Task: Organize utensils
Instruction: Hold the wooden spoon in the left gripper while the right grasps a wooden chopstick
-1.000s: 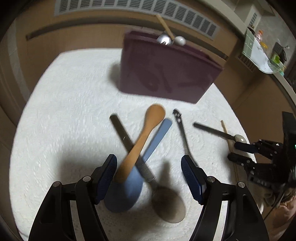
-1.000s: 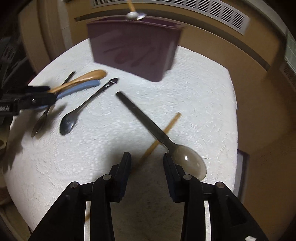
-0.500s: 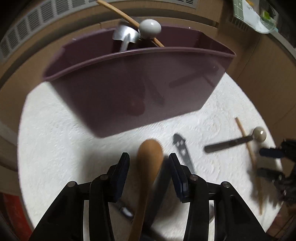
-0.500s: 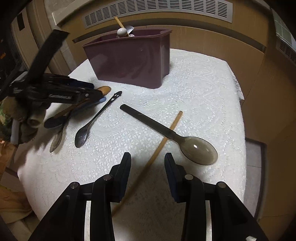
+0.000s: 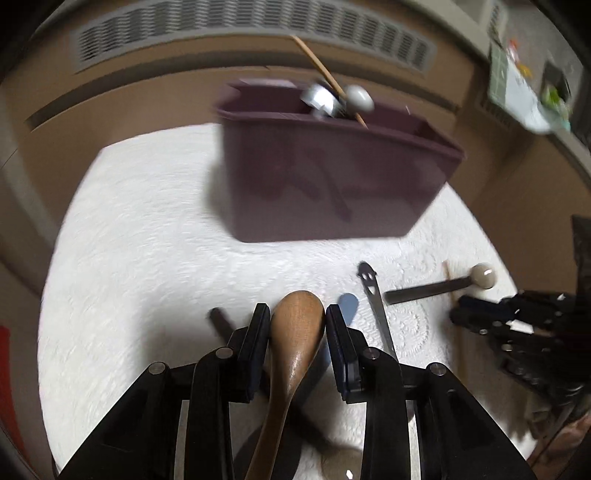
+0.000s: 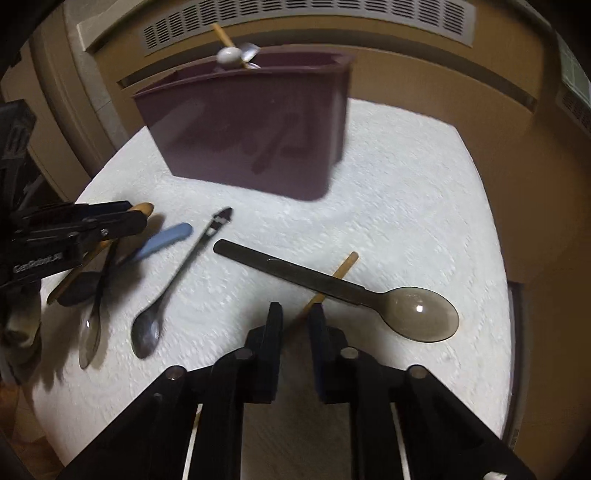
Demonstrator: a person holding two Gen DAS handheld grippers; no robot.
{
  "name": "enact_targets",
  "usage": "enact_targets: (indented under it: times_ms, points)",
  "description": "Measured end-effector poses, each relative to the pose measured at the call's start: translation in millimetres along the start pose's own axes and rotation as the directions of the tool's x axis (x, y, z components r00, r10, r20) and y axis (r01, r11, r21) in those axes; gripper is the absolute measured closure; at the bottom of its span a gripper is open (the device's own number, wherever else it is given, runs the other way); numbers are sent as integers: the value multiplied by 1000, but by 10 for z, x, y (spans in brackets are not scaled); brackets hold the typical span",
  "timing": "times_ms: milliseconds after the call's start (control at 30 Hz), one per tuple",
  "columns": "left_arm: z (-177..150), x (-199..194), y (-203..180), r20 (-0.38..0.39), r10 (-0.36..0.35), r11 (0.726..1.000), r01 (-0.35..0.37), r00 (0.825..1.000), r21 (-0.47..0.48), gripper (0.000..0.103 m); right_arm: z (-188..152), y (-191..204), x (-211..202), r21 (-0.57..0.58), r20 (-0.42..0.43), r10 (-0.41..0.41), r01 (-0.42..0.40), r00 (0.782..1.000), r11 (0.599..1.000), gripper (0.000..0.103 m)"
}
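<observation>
My left gripper (image 5: 295, 314) has its jaws closing on the bowl of a wooden spoon (image 5: 295, 343), and both pads touch it. In the right wrist view that left gripper (image 6: 136, 218) sits at the left over a pile of spoons. My right gripper (image 6: 295, 310) is closing with a wooden chopstick (image 6: 343, 264) between its pads. A translucent brown spoon (image 6: 417, 314) lies across that chopstick. The purple bin (image 5: 332, 184) stands at the back, and several utensils (image 5: 354, 98) stick out of it. A blue-handled spoon (image 6: 166, 236) and a metal spoon (image 6: 177, 280) lie on the table.
A white embossed cloth (image 6: 406, 206) covers the round table, whose edge curves close on the right. Another translucent spoon (image 6: 92, 325) lies near the left edge. A wall with a vent grille (image 6: 295, 18) rises behind the bin. A cluttered shelf (image 5: 517, 85) is at the far right.
The left jaws have narrowed from wide apart to touching the wooden spoon's bowl. The right jaws have narrowed around the chopstick. Both views have shifted closer to the bin.
</observation>
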State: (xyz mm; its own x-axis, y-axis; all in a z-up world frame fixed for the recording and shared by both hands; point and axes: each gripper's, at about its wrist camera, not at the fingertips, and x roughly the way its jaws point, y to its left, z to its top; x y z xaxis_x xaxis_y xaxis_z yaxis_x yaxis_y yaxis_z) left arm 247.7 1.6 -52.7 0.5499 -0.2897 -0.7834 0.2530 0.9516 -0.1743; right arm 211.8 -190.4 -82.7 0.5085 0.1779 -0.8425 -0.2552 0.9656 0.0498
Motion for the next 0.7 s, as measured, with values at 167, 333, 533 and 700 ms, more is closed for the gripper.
enact_targets:
  times_ms: [167,333,533,700]
  points:
    - [-88,-371,97,109,-1,998,7,994,-57,71,85,127,-254,-5,54,86,-86,995,996,101]
    - [-88,-579,136,153,-12,997,24,988,-74,71,42,121,-547,-30,88,58,-56,994,998,100]
    - [-173,-582,87,141,-32,996,43,989,-75,71,109,-81,-398,-173,90,-40,55,995,983,44]
    - [-209,-538,83,115,-37,996,46,993,-79,71,429,-187,-7,-194,-12,45,-46,999,980,36]
